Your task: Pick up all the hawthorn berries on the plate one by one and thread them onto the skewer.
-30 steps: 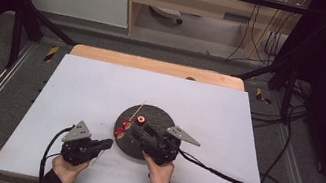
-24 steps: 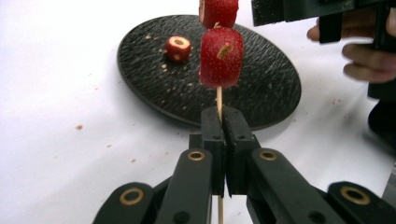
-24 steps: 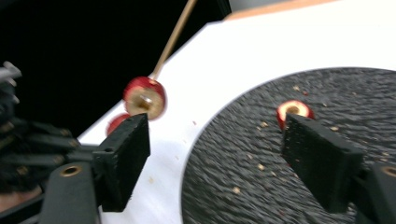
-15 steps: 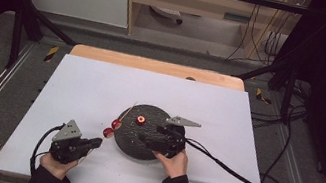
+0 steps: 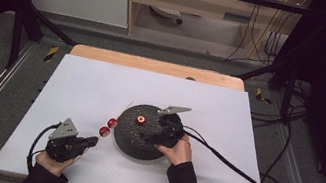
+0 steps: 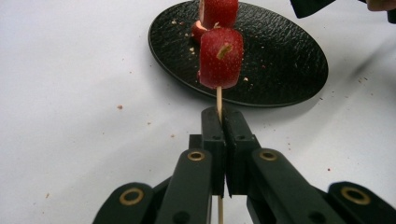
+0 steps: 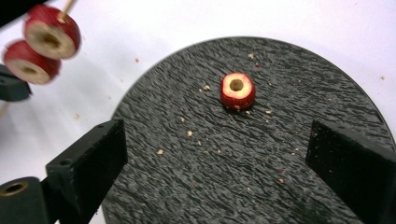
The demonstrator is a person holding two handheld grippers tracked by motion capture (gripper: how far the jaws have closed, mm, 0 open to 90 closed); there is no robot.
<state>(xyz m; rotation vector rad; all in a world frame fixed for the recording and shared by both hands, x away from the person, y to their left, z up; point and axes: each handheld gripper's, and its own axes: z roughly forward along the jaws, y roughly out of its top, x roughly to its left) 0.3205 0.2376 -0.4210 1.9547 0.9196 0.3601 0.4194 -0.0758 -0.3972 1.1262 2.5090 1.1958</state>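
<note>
My left tongs (image 6: 223,122) are clamped tight on a wooden skewer (image 6: 218,97) carrying two red fruit pieces (image 6: 221,57) beside the black plate (image 5: 132,139). My right tongs (image 7: 219,163) have just been opening, empty, over the plate, where one cored piece (image 7: 237,90) lies on the white counter (image 5: 101,85).

Left gripper (image 6: 223,122) jaws clamped on skewer (image 6: 218,99); two fruit pieces (image 6: 221,57) threaded on skewer just ahead of jaws. Plate (image 7: 289,98) on table (image 5: 91,84), beyond fruit pieces. Right gripper (image 7: 217,154) jaws spread over plate; loose fruit piece (image 7: 237,90) on plate ahead, between jaws.
</note>
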